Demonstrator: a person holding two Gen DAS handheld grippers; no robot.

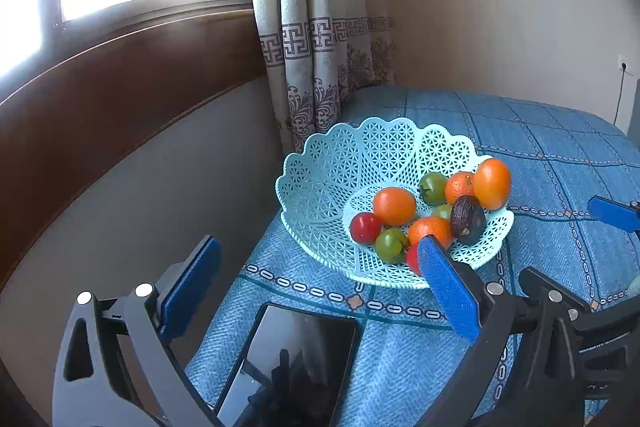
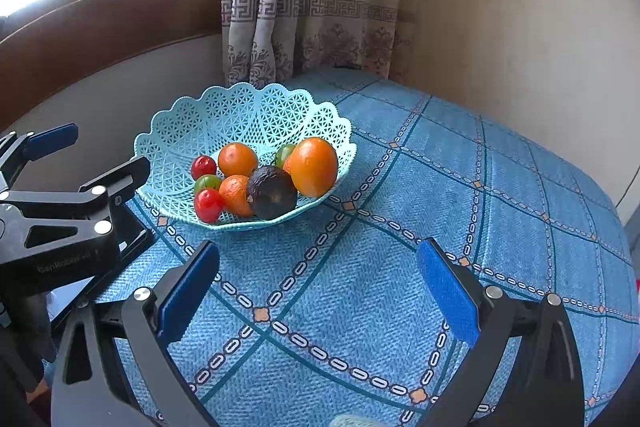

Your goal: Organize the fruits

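Observation:
A pale blue lattice basket point(image 1: 332, 167) point(image 2: 200, 119) sits on the blue checked tablecloth near the curtain. Inside lie orange fruits point(image 1: 394, 205) point(image 2: 314, 167), a dark avocado point(image 1: 468, 219) point(image 2: 271, 191), red tomatoes point(image 1: 365, 227) point(image 2: 208, 205) and green tomatoes point(image 1: 390, 245) point(image 2: 207, 182). My left gripper point(image 1: 320, 283) stands open in front of the basket's near left rim, nothing between its blue pads. My right gripper point(image 2: 318, 287) hangs open over bare cloth, to the right and in front of the basket. The left gripper's body point(image 2: 60, 219) shows at the left edge of the right wrist view.
A black phone point(image 1: 296, 359) lies screen up on the table's near left corner, under my left gripper. A patterned curtain point(image 1: 316, 39) hangs behind the basket, with a wood-trimmed wall point(image 1: 120, 75) and window at left. The cloth point(image 2: 500, 187) stretches out right of the basket.

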